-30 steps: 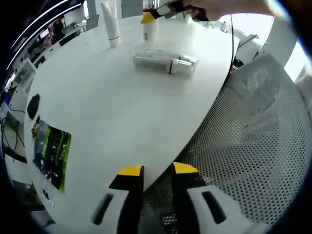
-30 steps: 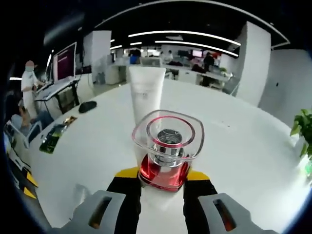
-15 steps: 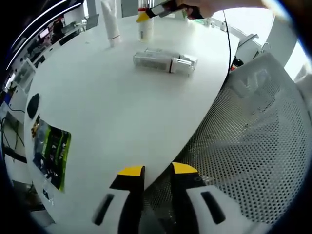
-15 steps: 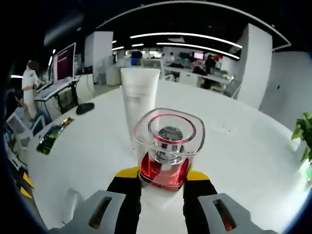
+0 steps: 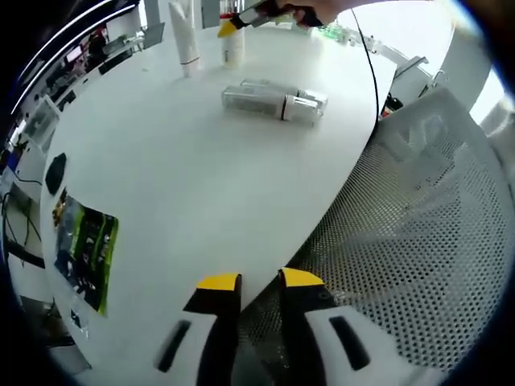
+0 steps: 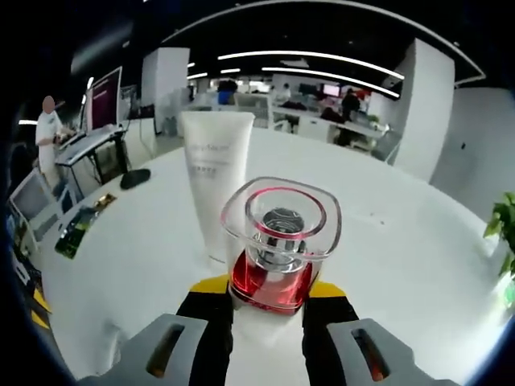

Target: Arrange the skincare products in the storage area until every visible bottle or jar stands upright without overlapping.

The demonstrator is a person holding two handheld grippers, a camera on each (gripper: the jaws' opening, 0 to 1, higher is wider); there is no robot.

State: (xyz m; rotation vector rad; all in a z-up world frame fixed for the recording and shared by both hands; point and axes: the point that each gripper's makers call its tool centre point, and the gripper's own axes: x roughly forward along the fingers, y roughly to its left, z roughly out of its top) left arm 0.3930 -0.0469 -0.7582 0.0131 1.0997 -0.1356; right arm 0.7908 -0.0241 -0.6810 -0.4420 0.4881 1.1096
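our right gripper point(image 6: 269, 291) has its yellow-tipped fingers point(image 6: 211, 286) clamped on a red bottle point(image 6: 273, 277) with a clear squarish cap, held upright over the white table point(image 6: 402, 241). in the right gripper view the cap sits dead center with the silver collar showing through the top. just behind it and a bit to the left stands a white tube point(image 6: 216, 181), upright on its cap, looks close to the bottle but we can't tell if they touch.

our left gripper point(image 5: 249, 283) hangs at the near table edge point(image 5: 185, 193) with nothing in it, fingers point(image 5: 219, 283) nearly together with only a thin gap. half of it is over the table, half over a white mesh chair point(image 5: 418, 241).

in the left gripper view, two clear bottles point(image 5: 273, 100) lie on their sides, side by side and touching, near the far side of the table. past them the tube point(image 5: 187, 36) stands upright, and right beside it there's another upright white bottle point(image 5: 233, 44) with the right gripper point(image 5: 241, 18) reaching in above it, a hand point(image 5: 322, 12) behind it and a black cable trailing down.

off to the left of the table there's a green packet point(image 5: 84, 249) lying flat and a black mouse point(image 5: 55, 173) further along. in the right gripper view the same packet point(image 6: 76, 229) and mouse point(image 6: 133, 178) sit on the left, with an office and a person point(image 6: 50, 133) at a desk behind.
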